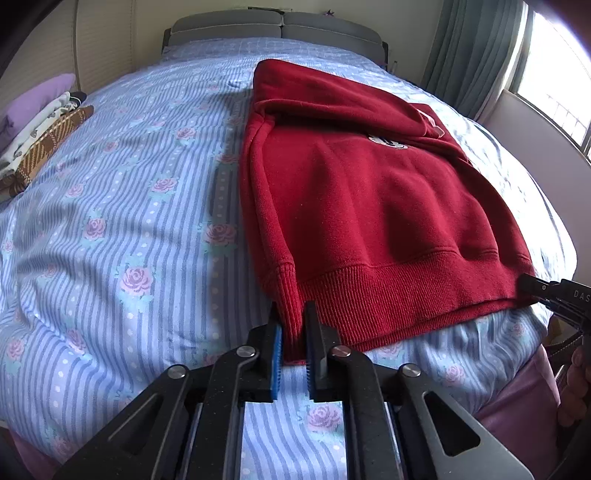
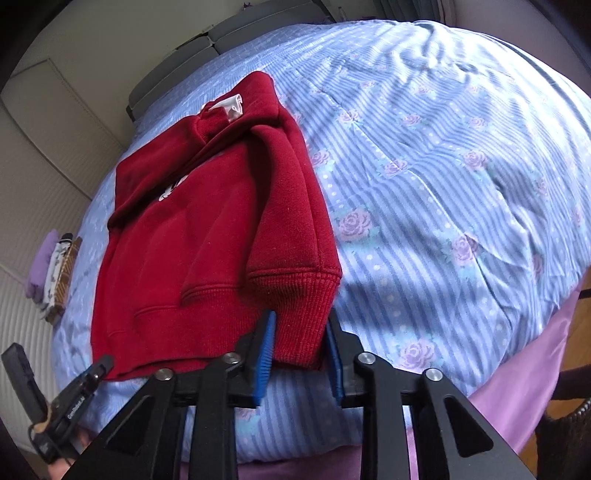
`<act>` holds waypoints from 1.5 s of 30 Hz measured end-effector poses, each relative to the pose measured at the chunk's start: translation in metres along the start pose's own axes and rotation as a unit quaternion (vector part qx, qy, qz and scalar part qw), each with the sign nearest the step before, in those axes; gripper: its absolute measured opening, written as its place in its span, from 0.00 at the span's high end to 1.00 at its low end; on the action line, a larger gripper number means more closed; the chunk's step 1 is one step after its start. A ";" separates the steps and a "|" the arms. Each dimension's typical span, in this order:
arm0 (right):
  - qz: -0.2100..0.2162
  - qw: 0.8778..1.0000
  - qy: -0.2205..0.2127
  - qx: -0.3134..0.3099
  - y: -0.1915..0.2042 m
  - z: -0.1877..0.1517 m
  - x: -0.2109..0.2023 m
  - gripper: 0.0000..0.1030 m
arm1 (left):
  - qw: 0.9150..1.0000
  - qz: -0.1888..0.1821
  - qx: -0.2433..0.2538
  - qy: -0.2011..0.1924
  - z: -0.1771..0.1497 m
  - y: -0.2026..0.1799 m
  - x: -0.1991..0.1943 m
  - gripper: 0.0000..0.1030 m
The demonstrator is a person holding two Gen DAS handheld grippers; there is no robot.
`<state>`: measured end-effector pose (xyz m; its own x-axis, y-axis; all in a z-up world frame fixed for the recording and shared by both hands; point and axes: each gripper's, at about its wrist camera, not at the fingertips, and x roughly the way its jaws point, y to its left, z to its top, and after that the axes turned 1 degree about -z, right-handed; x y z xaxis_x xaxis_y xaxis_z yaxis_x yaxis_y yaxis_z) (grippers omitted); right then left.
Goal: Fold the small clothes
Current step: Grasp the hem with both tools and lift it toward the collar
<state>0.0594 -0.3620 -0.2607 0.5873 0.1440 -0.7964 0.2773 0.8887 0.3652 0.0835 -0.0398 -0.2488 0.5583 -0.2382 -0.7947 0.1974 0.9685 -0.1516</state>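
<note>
A small red sweatshirt (image 1: 369,192) lies on the bed with its sides folded in and its ribbed hem toward me. My left gripper (image 1: 293,332) is shut on the hem's left corner. My right gripper (image 2: 301,339) straddles the hem's right corner (image 2: 295,295), with the thick ribbed fold filling the gap between its blue pads. In the right wrist view the sweatshirt (image 2: 207,229) shows a white neck label (image 2: 231,107) at its far end. Each gripper shows in the other's view: the right (image 1: 554,295), the left (image 2: 85,384).
The bed has a blue striped rose-print cover (image 1: 129,221) with a grey headboard (image 1: 277,24) at the far end. A pile of folded clothes (image 1: 40,136) lies at the bed's left edge. A window and curtains (image 1: 480,55) are on the right.
</note>
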 end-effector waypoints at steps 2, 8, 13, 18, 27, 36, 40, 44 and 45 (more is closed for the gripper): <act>0.003 1.000 -0.008 -0.006 0.003 -0.001 -0.004 0.83 | 1.000 -0.002 -0.002 -0.003 0.000 0.001 -0.003 0.91; 0.017 0.999 -0.032 -0.010 0.005 -0.006 -0.021 0.86 | 1.000 -0.006 -0.002 -0.008 0.002 0.002 -0.012 0.91; 0.028 0.999 -0.033 -0.003 0.003 -0.009 -0.029 0.87 | 1.000 -0.005 0.000 -0.014 0.002 0.002 -0.020 0.92; 0.032 0.998 -0.043 -0.015 0.009 -0.012 -0.043 0.87 | 1.000 -0.005 0.002 -0.022 0.001 0.006 -0.032 0.92; 0.043 0.998 -0.042 -0.012 0.010 -0.024 -0.064 0.87 | 1.000 -0.013 0.011 -0.016 -0.014 0.011 -0.054 0.93; 0.048 0.999 -0.024 -0.010 0.006 -0.048 -0.078 0.87 | 1.000 -0.023 0.000 -0.018 -0.023 0.018 -0.068 0.93; 0.060 0.997 -0.038 0.012 0.004 -0.041 -0.081 0.88 | 0.999 -0.034 -0.008 -0.035 -0.013 0.018 -0.077 0.93; 0.078 0.994 -0.079 0.013 0.014 -0.022 -0.097 0.89 | 0.996 -0.053 -0.025 -0.061 0.014 0.019 -0.088 0.93; 0.082 0.992 -0.091 0.011 0.018 -0.015 -0.102 0.89 | 0.996 -0.056 -0.028 -0.069 0.021 0.019 -0.090 0.93</act>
<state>-0.0070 -0.3543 -0.1806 0.7527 0.2025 -0.6264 0.1828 0.8498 0.4944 0.0540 -0.0012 -0.1674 0.6422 -0.3481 -0.6829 0.2206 0.9372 -0.2702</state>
